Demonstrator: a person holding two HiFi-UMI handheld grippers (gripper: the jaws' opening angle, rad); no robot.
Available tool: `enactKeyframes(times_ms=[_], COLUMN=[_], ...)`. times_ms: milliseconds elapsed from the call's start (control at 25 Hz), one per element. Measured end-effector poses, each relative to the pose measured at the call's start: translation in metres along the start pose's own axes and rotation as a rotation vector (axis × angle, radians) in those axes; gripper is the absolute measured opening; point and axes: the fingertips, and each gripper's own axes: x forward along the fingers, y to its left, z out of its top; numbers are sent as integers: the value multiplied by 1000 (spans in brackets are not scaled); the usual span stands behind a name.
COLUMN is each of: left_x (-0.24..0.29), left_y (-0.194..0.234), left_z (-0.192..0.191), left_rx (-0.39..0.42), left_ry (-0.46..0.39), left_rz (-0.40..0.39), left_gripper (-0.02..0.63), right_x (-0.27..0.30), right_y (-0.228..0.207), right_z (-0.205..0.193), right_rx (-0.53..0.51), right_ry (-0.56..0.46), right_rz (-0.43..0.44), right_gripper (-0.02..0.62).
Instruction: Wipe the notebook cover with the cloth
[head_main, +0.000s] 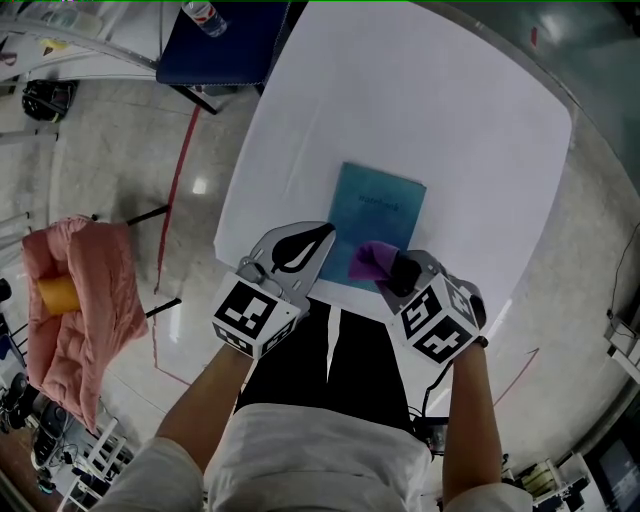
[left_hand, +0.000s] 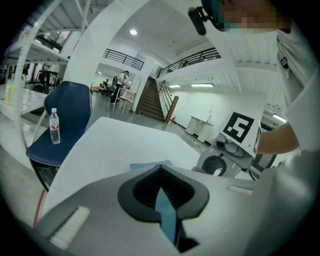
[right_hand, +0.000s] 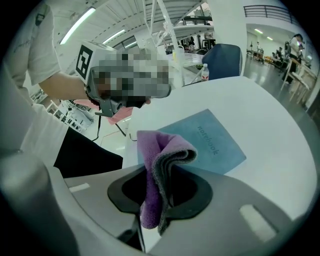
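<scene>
A teal notebook lies flat on the white table, close to its near edge. My left gripper comes in from the left at the notebook's left edge. In the left gripper view a thin blue sliver of the notebook sits between its nearly closed jaws. My right gripper hovers over the notebook's near edge, shut on a folded purple cloth. In the right gripper view the cloth sticks up out of the jaws, with the notebook just beyond.
A blue chair with a water bottle stands past the table's far left corner. A pink garment hangs on a rack on the floor to the left. Red tape lines run across the floor there.
</scene>
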Motion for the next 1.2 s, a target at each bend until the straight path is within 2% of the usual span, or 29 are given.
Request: enactKeyframes(times_ms=[840, 1200], left_x=[5, 7], left_y=[36, 59], left_z=[9, 10], left_rx=[-25, -47], left_ry=[7, 14], left_rz=[23, 39], left_gripper=[0, 0], right_x=[-2, 11], right_y=[-71, -97], right_z=[57, 80], right_rx=[-27, -53], right_ry=[-64, -55], right_rz=[-146, -169], right_gripper=[109, 109])
